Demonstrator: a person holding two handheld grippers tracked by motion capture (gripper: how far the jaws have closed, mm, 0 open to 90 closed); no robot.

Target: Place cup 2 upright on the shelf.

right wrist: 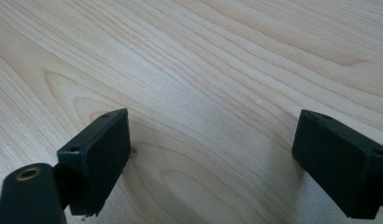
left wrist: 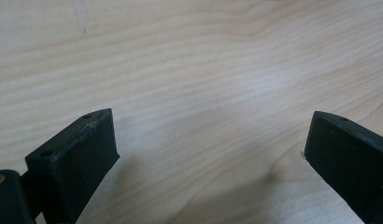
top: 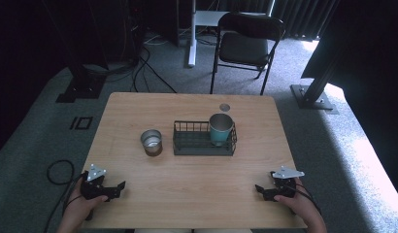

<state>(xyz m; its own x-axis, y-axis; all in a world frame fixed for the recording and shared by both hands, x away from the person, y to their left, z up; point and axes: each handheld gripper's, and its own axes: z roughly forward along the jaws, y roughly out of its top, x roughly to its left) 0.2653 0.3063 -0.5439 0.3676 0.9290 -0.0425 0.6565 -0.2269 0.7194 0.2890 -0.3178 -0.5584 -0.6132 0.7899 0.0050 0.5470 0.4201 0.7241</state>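
A dark wire basket (top: 203,144) stands at the middle of the wooden table (top: 187,179), and a teal cup (top: 220,128) sits upright in its right end. Just left of the basket a silver metal cup (top: 151,142) stands on the bare wood. My left gripper (top: 120,187) rests near the front left edge of the table, held in a hand, jaws open and empty. My right gripper (top: 258,188) lies near the front right edge, also open and empty. Bare wood lies between the jaws of the left gripper (left wrist: 210,135) and of the right gripper (right wrist: 210,135).
A small round hole (top: 224,107) marks the table behind the basket. A black folding chair (top: 245,46) stands on the grey carpet beyond the far edge. Dark frame posts and cables sit on the floor at the left and right.
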